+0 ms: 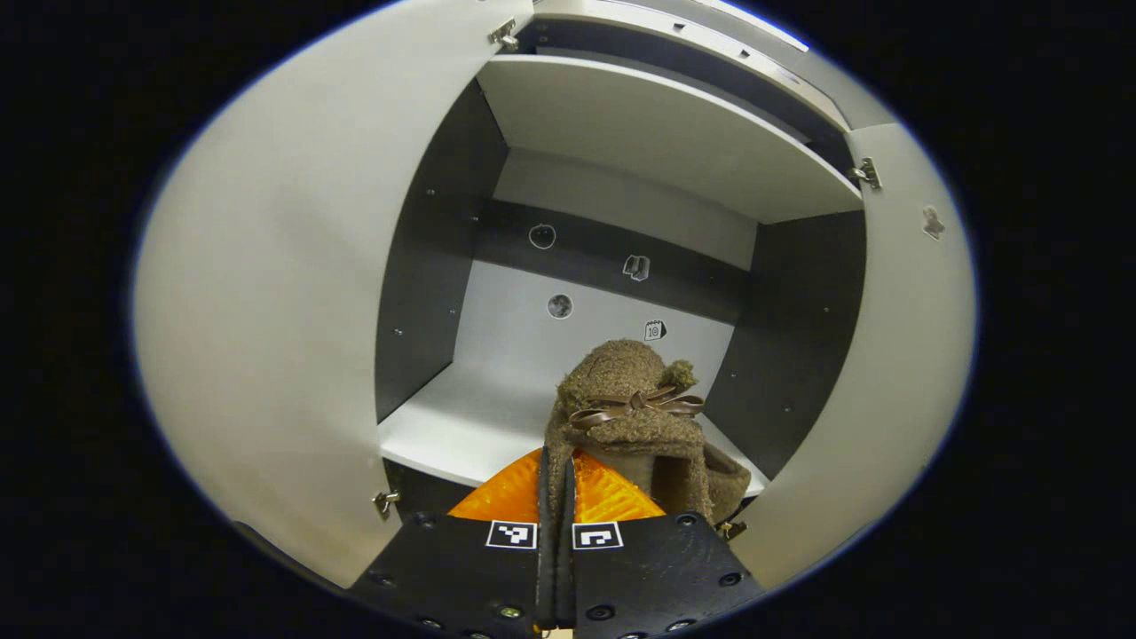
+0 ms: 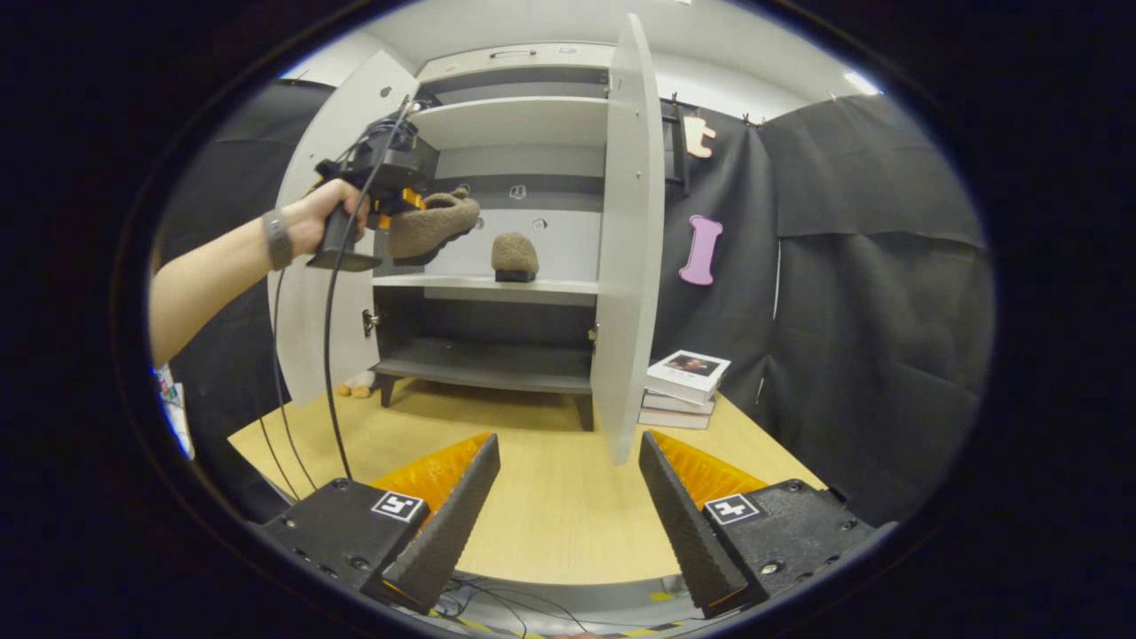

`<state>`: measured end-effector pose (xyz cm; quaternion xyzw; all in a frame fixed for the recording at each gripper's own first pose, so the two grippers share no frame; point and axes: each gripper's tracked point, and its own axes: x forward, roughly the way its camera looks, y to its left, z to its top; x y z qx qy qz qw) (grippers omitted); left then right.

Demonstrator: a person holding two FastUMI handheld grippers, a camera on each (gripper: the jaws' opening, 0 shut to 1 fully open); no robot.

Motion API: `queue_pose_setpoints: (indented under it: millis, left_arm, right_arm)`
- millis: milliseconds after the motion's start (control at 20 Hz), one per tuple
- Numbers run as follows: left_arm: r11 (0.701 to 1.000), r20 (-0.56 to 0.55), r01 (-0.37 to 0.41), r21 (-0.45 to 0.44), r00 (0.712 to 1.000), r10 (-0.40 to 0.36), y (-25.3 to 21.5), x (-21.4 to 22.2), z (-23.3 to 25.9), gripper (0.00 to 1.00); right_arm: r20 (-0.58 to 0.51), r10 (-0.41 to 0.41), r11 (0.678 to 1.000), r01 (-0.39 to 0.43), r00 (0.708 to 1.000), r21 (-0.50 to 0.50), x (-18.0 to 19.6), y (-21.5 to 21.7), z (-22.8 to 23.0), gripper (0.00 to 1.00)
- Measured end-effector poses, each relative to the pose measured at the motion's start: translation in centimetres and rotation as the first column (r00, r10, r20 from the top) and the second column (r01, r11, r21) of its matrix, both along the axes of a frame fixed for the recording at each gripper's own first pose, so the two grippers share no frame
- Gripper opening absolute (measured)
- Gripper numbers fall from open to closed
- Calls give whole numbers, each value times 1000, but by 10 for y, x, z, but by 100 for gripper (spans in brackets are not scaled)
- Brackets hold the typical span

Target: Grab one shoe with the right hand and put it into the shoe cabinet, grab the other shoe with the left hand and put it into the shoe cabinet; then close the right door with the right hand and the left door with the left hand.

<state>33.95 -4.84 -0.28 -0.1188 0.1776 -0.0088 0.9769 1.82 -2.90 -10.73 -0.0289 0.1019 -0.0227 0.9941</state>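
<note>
Your left gripper (image 1: 557, 479) is clamped on a shoe (image 1: 635, 417): both fingers pressed together on its edge, bottom centre of the left gripper view. The shoe (brown, fuzzy, with a bow on top) hangs in front of the cabinet's middle shelf (image 1: 461, 426), toe pointing in. I can't tell from here whether the sole touches the shelf.

The right gripper view settles that. There your left gripper (image 2: 390, 191) sits upper left with your hand (image 2: 319, 217) on it, and the held shoe (image 2: 432, 226) is in the air, above the shelf (image 2: 550, 286) and at the cabinet's opening, toe tilted a bit up. The second shoe (image 2: 515, 256) is already on that shelf, centre of the frame, just right of the held one and apart from it.

Your right gripper (image 2: 568, 488) has its jaws wide apart and holds nothing, low over the wooden table (image 2: 550, 506), well back from the cabinet (image 2: 515, 98).

Both doors are open: left door (image 2: 306, 311) swung out behind your arm, right door (image 2: 626, 231) edge-on at centre. A stack of books (image 2: 685, 386) lies on the table right of the right door.
</note>
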Motion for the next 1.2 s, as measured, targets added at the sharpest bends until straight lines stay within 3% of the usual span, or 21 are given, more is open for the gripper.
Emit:
queue_pose_setpoints:
  millis: [300, 650, 700, 750, 800, 900, 950, 1000, 1050, 1100, 1150, 1200]
  left_arm:
    - [998, -218, -41, 48, 975, 51, 13, 61, -59, 0]
    - [998, -310, -62, -17, 949, 54, 14, 82, -77, 2]
    - [998, -316, -51, -30, 948, 39, 13, 83, -78, 4]
    - [998, -323, -46, -35, 946, 32, 13, 83, -79, 21]
    - [998, -325, -48, -39, 945, 33, 14, 82, -78, 10]
    - [998, -328, -59, -31, 944, 46, 18, 81, -79, 10]
    - [998, -322, -57, -34, 946, 43, 17, 82, -77, 14]
    - [998, -313, -49, -40, 949, 34, 14, 81, -73, 29]
    - [998, -303, -45, -33, 952, 33, 15, 83, -71, 22]
    - [999, -293, -39, -18, 956, 32, 17, 82, -67, 25]
    - [999, -289, -36, -1, 957, 34, 18, 82, -65, 37]
    - [999, -287, -34, 10, 957, 36, 18, 80, -62, 43]
  right_arm:
    - [-3, -54, 998, 54, 999, 30, -9, -13, 1, 100]
    - [-53, -80, 994, 84, 995, 63, -13, -19, -17, 100]
    - [-51, -82, 994, 85, 995, 68, -12, -20, -16, 100]
    - [-50, -84, 994, 87, 995, 70, -11, -21, -15, 100]
    - [-49, -84, 994, 88, 995, 70, -10, -22, -16, 100]
    - [-46, -86, 994, 89, 995, 71, -10, -24, -15, 100]
    - [-45, -85, 994, 88, 995, 72, -9, -25, -14, 100]
    - [-47, -82, 994, 85, 996, 72, -9, -25, -16, 100]
    - [-48, -83, 994, 86, 995, 71, -9, -26, -17, 100]
    - [-51, -82, 994, 86, 995, 72, -9, -27, -18, 100]
    - [-53, -81, 994, 85, 995, 74, -8, -28, -18, 100]
    - [-53, -81, 993, 85, 995, 76, -9, -28, -19, 100]
